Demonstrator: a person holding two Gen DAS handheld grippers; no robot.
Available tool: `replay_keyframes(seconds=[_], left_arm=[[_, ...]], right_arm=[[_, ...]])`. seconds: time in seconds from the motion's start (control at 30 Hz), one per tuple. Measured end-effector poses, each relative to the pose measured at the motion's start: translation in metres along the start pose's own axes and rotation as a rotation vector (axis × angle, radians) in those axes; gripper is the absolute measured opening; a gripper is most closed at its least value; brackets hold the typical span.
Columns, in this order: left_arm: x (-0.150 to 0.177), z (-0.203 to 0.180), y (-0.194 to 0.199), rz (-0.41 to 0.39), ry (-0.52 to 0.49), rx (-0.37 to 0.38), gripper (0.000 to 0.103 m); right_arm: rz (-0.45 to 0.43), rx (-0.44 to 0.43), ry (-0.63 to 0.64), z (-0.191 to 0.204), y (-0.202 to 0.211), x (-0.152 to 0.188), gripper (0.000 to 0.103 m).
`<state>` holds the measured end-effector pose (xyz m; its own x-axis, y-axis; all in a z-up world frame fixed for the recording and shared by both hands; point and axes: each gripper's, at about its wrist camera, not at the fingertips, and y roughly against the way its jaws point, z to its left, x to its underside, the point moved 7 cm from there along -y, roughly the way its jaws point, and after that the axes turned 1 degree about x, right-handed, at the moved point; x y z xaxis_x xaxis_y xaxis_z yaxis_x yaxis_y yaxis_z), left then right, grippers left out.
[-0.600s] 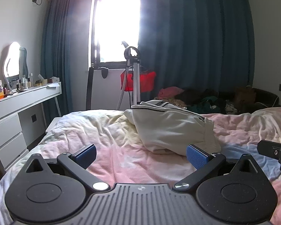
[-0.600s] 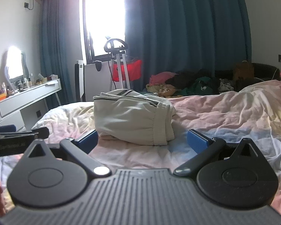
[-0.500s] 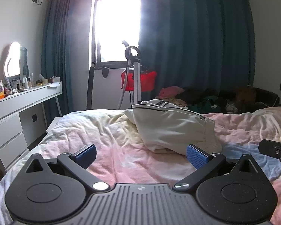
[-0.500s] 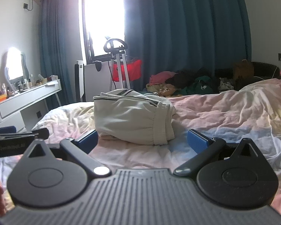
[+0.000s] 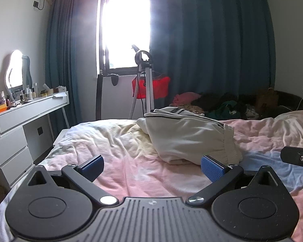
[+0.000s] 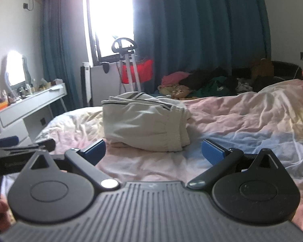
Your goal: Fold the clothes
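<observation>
1. I saw the folded cream garment (image 5: 188, 139) lying in a thick bundle on the bed (image 5: 115, 141), its dark-piped edge along the top and its gathered hem toward the right; from the right wrist view the same bundle (image 6: 143, 125) sat on the pink part of the bedcover (image 6: 242, 121)
2. My left gripper (image 5: 152, 166) had its jaws spread wide with nothing between the blue pads (image 5: 212, 168); it hung just short of the garment's near edge, not touching it
3. My right gripper (image 6: 154, 150) was equally wide open and empty, its blue pads (image 6: 213, 151) flanking the near side of the bundle without contact
4. Part of the left gripper's black body (image 6: 20, 157) showed at the left edge of the right view, and a black piece of the right one (image 5: 297, 157) showed at the right edge of the left view
5. Beyond the bed lay a heap of mixed clothes (image 5: 218, 102) against the dark blue curtains (image 5: 212, 40)
6. A garment steamer stand (image 5: 146, 80) with something red (image 5: 151, 88) hanging on it stood by the bright window (image 5: 125, 24)
7. At far left a white counter (image 5: 30, 109) carried bottles and a lit mirror (image 5: 14, 71)
</observation>
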<state>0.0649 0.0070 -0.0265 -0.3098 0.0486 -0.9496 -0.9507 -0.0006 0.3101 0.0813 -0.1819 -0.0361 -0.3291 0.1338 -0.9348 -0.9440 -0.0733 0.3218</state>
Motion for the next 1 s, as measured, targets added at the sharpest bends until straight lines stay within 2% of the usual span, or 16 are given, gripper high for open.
replay_keyframes(seconds=[0.23,0.33,0.4,0.43,0.5,0.57,0.6,0.67,0.83,1.0], left_arm=[[-0.001,-0.002,0.0,0.005,-0.006,0.002,0.103],[0.0,-0.003,0.0,0.009,-0.015,0.006,0.103],[0.0,-0.004,0.0,0.01,-0.023,0.009,0.103],[0.0,-0.005,-0.001,0.009,-0.028,0.008,0.103],[0.001,-0.006,-0.002,0.012,-0.035,0.005,0.103],[0.003,-0.007,-0.003,0.016,-0.04,0.003,0.103],[0.004,-0.007,-0.004,0.018,-0.042,0.004,0.103],[0.007,-0.009,-0.007,0.025,-0.046,0.007,0.103],[0.017,-0.023,-0.026,0.056,-0.11,0.041,0.103],[0.011,-0.068,-0.061,0.07,-0.21,0.136,0.103]], right_arm=[[0.044,-0.018,-0.044,-0.003,-0.007,0.007,0.103],[0.037,0.004,-0.05,-0.005,-0.008,0.009,0.097],[0.027,0.02,-0.051,-0.007,-0.007,0.007,0.084],[0.022,0.029,-0.046,-0.007,-0.007,0.006,0.071],[0.01,0.044,-0.046,-0.009,-0.006,0.004,0.063],[-0.005,0.055,-0.052,-0.011,-0.004,0.001,0.041],[-0.014,0.061,-0.059,-0.012,-0.003,-0.002,0.038],[-0.027,0.062,-0.073,-0.014,-0.002,-0.012,0.037],[-0.012,0.001,-0.157,-0.019,0.0,-0.054,0.036],[0.0,0.008,-0.206,-0.045,-0.004,-0.072,0.038]])
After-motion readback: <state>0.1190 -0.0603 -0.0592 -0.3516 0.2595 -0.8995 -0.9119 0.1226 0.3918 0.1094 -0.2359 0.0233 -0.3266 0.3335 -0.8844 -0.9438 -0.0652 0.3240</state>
